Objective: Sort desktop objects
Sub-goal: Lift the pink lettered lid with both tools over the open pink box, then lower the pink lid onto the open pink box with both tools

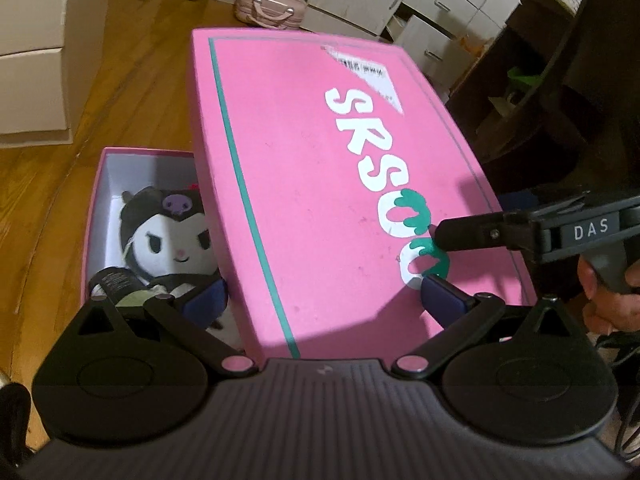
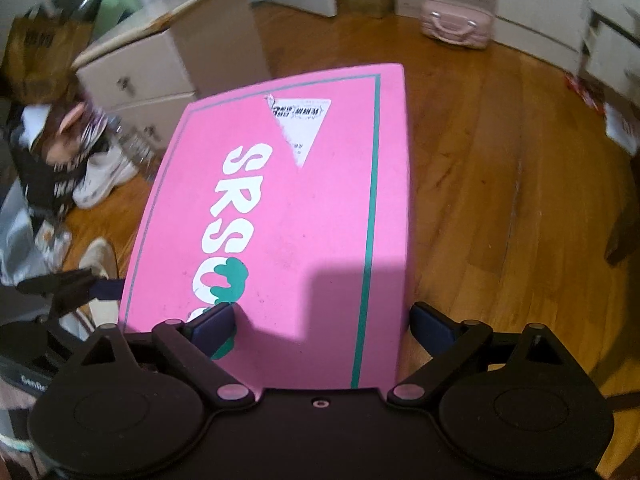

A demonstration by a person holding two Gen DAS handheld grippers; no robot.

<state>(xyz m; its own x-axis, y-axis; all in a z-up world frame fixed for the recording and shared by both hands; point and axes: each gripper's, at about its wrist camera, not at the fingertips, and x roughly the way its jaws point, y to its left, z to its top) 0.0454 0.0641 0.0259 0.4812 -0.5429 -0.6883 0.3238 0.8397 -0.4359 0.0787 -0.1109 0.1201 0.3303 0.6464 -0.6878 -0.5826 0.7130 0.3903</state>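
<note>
A pink box lid (image 1: 320, 184) with white "SRSO" lettering and a green stripe lies tilted over an open pink box (image 1: 105, 168). Inside the box lie a black-and-white plush doll (image 1: 168, 236) and a dark bottle (image 1: 116, 280). My left gripper (image 1: 324, 300) is open, its jaws wide on either side of the lid's near end. My right gripper (image 2: 322, 324) is open too, straddling the lid (image 2: 296, 216) from the other side. The right gripper's finger (image 1: 472, 234) rests over the lid in the left wrist view; the left gripper's finger (image 2: 68, 284) shows at the lid's left edge.
The box stands on a wooden floor (image 2: 500, 184). A pink handbag (image 2: 456, 24) lies far back. White drawer units (image 2: 160, 76) stand at the left, with shoes and clutter (image 2: 96, 176) beside them. A dark desk (image 1: 560, 80) stands right of the box.
</note>
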